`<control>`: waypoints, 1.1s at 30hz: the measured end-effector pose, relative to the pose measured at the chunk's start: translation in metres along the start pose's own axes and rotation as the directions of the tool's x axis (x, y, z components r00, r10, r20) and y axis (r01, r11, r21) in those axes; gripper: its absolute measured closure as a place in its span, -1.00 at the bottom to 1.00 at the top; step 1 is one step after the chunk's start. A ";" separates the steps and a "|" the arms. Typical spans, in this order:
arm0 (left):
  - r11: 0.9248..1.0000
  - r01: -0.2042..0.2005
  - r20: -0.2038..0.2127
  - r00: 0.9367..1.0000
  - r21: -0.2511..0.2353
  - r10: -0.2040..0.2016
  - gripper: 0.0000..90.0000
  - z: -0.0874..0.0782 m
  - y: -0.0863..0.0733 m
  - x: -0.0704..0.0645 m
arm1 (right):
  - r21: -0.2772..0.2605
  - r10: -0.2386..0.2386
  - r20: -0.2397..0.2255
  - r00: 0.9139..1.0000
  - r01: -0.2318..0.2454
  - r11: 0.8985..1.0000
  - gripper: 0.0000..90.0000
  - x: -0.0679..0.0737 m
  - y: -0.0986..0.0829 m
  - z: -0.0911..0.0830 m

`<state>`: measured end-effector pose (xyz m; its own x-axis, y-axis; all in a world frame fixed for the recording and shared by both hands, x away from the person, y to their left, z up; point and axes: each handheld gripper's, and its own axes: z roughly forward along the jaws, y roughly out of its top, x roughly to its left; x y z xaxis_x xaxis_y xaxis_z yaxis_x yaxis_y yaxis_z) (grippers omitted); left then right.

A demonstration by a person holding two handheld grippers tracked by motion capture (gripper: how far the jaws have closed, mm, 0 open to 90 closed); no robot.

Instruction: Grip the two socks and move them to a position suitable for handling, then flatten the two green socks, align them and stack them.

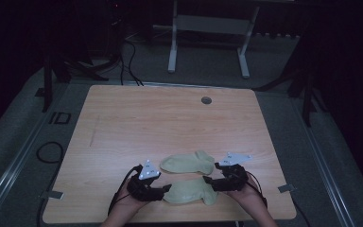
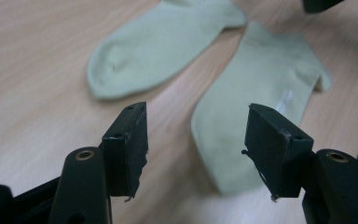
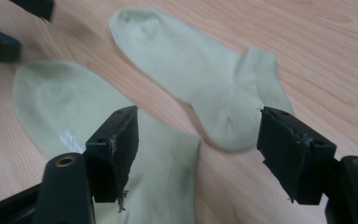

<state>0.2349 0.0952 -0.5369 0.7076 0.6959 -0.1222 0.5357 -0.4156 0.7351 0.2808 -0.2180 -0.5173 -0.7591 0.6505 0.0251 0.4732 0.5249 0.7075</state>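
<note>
You had two pale green socks on the bench [image 1: 123, 118], both lying left to right. The near sock [image 1: 191, 191] lay directly between your two grippers, its long axis running from one to the other; the far sock [image 1: 189, 162] lay just beyond it, apart. Your left gripper [image 1: 166, 188] stood at the near sock's toe end, your right gripper [image 1: 207, 180] at its cuff end, each equally close and pointing inward. Both hands rested low at the bench's near edge. The fingers [image 2: 128, 147] of each gripper were spread wide, holding nothing.
</note>
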 end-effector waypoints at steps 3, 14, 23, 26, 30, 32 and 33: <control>1.000 0.017 -0.014 1.000 -0.007 -0.017 -0.18 -0.005 -0.007 0.000 | 0.019 -0.017 0.042 0.999 0.016 1.000 -0.32 0.001 -0.008 -0.005; 0.999 0.050 -0.009 0.999 0.002 -0.050 -0.23 -0.004 -0.010 -0.006 | 0.018 0.034 0.034 0.999 -0.034 0.999 0.02 0.007 -0.026 -0.018; 0.996 0.075 -0.009 0.997 0.042 -0.074 -0.19 0.010 -0.011 -0.005 | 0.067 0.057 0.014 0.998 -0.058 0.996 0.41 0.008 -0.035 -0.001; 0.997 0.055 0.005 0.998 0.059 -0.056 -0.08 0.015 -0.011 -0.007 | 0.089 0.058 0.012 0.998 -0.059 0.994 0.47 0.008 -0.034 0.007; 0.996 0.035 0.000 0.999 0.085 -0.035 0.09 0.021 -0.011 -0.009 | 0.115 0.053 0.017 0.998 -0.054 0.992 0.50 0.008 -0.035 0.015; 0.995 0.026 -0.002 1.000 0.094 -0.026 0.19 0.023 -0.011 -0.009 | 0.115 0.053 0.015 0.998 -0.054 0.992 0.52 0.009 -0.035 0.016; 0.995 0.012 -0.005 1.000 0.104 -0.012 0.23 0.024 -0.011 -0.009 | 0.118 0.048 0.018 0.999 -0.050 0.992 0.52 0.010 -0.035 0.016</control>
<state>0.2334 0.0798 -0.5597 0.6988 0.7039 -0.1273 0.5892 -0.4654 0.6605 0.2642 -0.2211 -0.5528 -0.7272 0.6848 0.0459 0.5597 0.5531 0.6171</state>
